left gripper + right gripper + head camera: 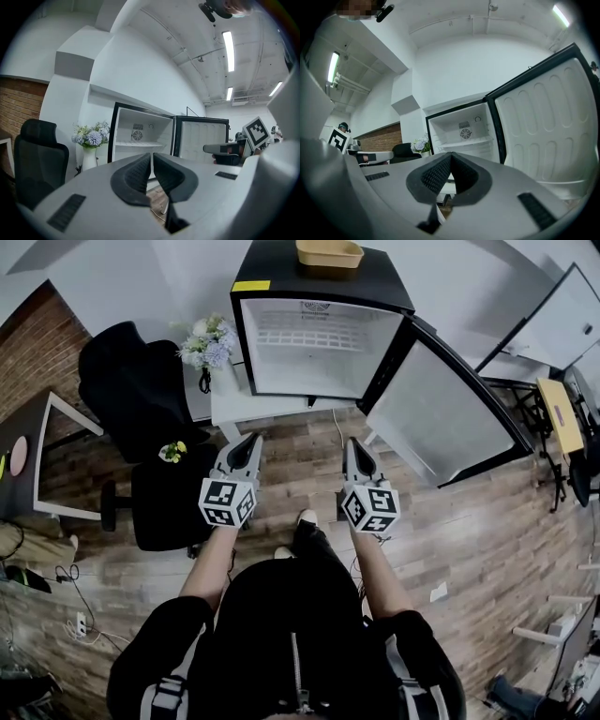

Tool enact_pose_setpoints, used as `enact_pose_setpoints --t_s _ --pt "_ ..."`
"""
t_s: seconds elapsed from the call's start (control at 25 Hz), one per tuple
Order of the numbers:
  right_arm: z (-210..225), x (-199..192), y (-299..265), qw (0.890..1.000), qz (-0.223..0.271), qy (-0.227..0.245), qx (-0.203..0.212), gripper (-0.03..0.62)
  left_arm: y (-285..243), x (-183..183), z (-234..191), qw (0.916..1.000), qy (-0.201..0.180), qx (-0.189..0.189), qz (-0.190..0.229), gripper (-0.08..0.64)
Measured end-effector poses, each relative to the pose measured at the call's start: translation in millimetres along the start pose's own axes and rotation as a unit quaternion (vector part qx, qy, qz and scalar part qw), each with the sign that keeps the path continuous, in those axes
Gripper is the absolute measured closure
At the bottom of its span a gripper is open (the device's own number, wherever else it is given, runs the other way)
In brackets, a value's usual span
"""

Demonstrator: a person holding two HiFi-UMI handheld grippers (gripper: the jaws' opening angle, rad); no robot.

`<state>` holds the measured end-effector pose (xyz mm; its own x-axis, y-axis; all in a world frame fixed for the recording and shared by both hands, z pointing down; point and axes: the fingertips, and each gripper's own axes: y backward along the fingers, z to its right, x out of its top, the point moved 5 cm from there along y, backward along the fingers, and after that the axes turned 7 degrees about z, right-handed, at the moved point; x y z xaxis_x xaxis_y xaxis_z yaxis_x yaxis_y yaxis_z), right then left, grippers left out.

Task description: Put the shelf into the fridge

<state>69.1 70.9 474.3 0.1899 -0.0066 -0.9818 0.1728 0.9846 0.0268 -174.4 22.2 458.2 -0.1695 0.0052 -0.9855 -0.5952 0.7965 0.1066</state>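
Observation:
A small black fridge [319, 287] stands open ahead of me, its door [441, 413] swung out to the right. Inside its white interior a white shelf [305, 338] lies level; the same shelf shows as a thin ledge [136, 144] in the left gripper view and again as a ledge [471, 142] in the right gripper view. My left gripper [248, 442] and right gripper [354, 444] hover side by side above the wood floor, short of the fridge, pointing at it. Both are shut, left gripper [152, 155] and right gripper [451, 156], with nothing between the pads.
A yellow tray [329, 252] rests on top of the fridge. A vase of flowers [208, 341] stands left of it on a white stand [234, 404]. A black office chair [141, 399] is at my left. Desks and gear [562, 413] crowd the right.

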Motion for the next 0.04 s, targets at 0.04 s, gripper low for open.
enact_pose_setpoints --t_s 0.04 --pt "0.3 0.1 0.4 1.0 0.0 0.0 -0.001 0.592 -0.3 -0.1 0.1 1.0 0.0 -0.001 0.0 0.523"
